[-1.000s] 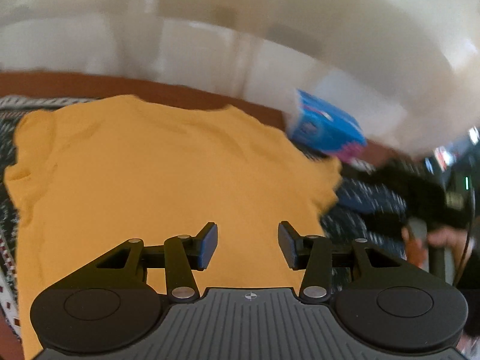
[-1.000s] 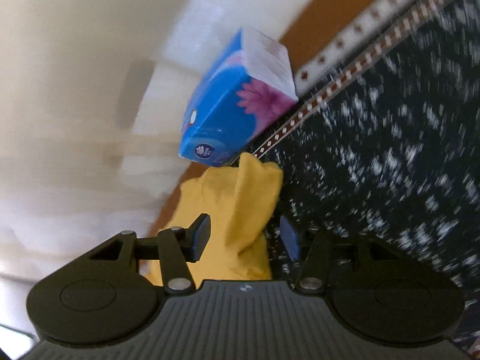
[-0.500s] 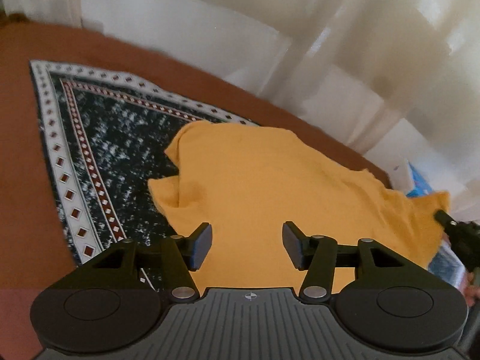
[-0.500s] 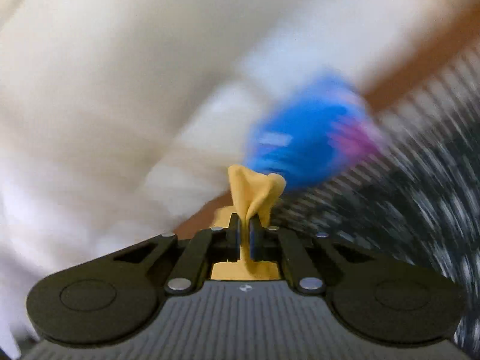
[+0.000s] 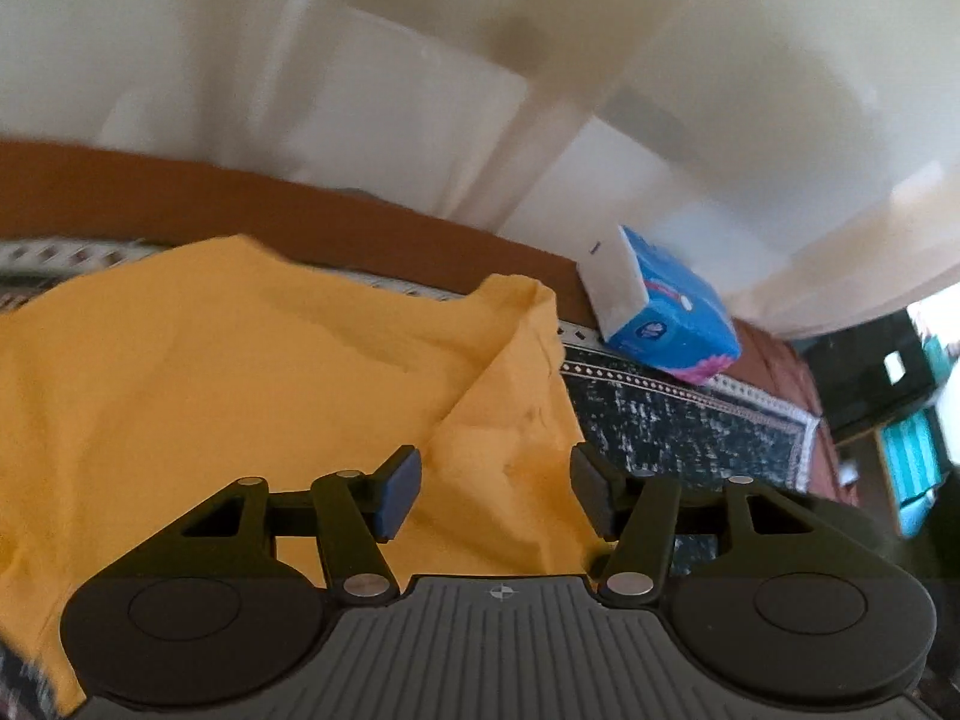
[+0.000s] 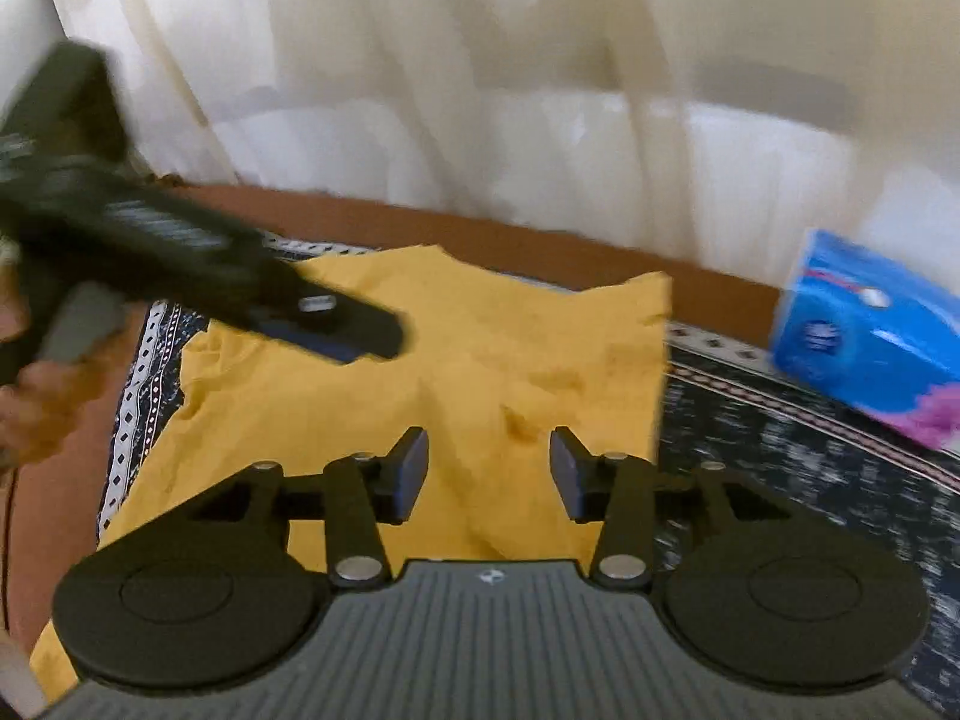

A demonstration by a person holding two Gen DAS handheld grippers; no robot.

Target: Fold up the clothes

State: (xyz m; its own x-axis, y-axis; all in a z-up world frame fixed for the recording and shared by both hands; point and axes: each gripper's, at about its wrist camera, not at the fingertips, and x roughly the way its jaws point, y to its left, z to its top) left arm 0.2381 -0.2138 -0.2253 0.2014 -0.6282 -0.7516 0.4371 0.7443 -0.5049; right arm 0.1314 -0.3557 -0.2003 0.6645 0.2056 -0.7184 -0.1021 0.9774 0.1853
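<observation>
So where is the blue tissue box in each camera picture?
Left wrist view: the blue tissue box sits right of centre, on the far edge of the patterned rug, just past the yellow T-shirt.
Right wrist view: it is at the far right edge, tilted, on the same rug.
Shared landmark: the yellow T-shirt, which lies left of the box in both.

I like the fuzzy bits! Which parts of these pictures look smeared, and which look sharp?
Right wrist view: the other black tongs and blue tissue box look smeared; its own tongs stay sharp. Left wrist view: the patterned dark rug blurs slightly; the yellow cloth shirt looks clearer.
</observation>
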